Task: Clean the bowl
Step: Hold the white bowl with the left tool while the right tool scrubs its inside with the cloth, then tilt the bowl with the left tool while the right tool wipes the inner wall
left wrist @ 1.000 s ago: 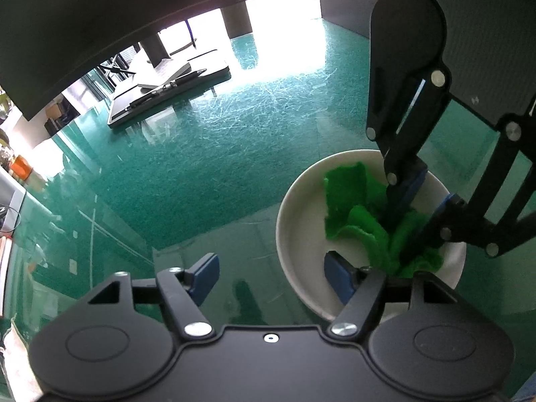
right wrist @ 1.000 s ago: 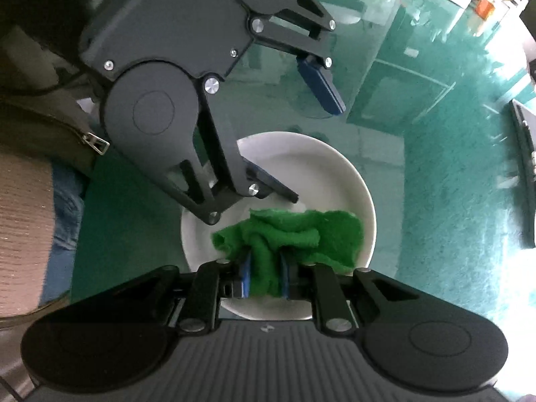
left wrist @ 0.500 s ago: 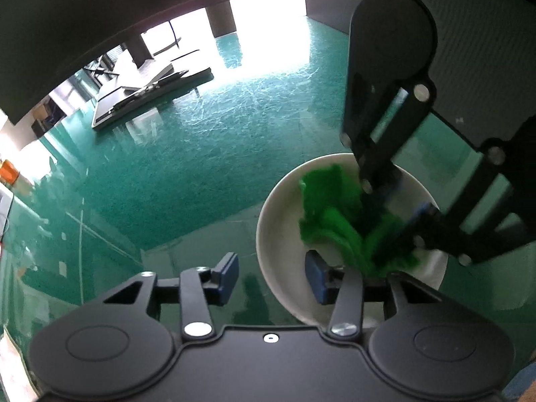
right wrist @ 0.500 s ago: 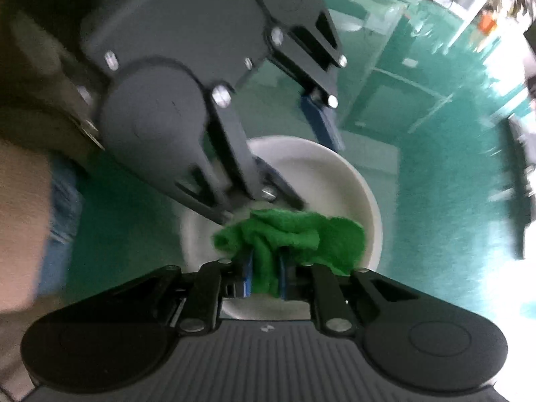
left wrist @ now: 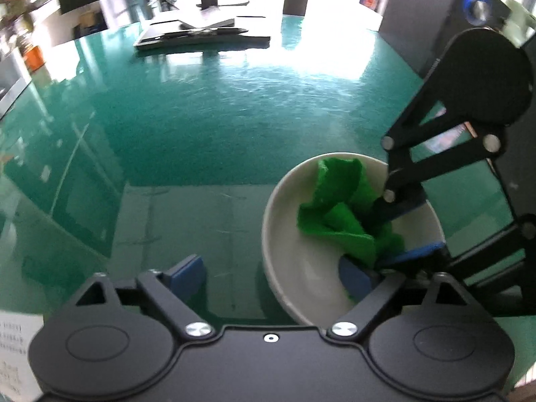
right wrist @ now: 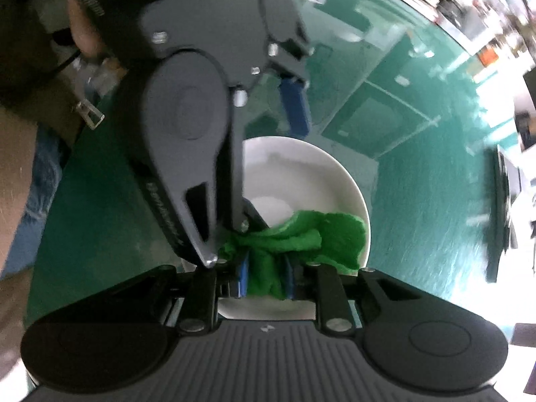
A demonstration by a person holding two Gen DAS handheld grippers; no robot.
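The bowl (left wrist: pixel 351 227), white and shallow, is seen standing on the green worktop (left wrist: pixel 217 110), just ahead of both grippers. Nearest the right wrist camera, the green cloth (right wrist: pixel 268 274) is pinched between the blue pads of the right gripper (right wrist: pixel 266 276), whose jaws have just been easing slightly apart, the cloth between them; the rest of the cloth is draped against the bowl's inner wall. The left gripper (left wrist: pixel 274 274) is spread wide, its jaws having just been opening: one blue pad is set inside the bowl, the other outside on the worktop, so the rim is straddled but not clamped. Wiping is judged to be under way, not finished; part of the bowl's floor looks bare and white, and no dirt can be made out. Much of the bowl is hidden behind the left gripper in the right view. Further off, flat dark objects (left wrist: pixel 201 31) are blurred beyond identification.
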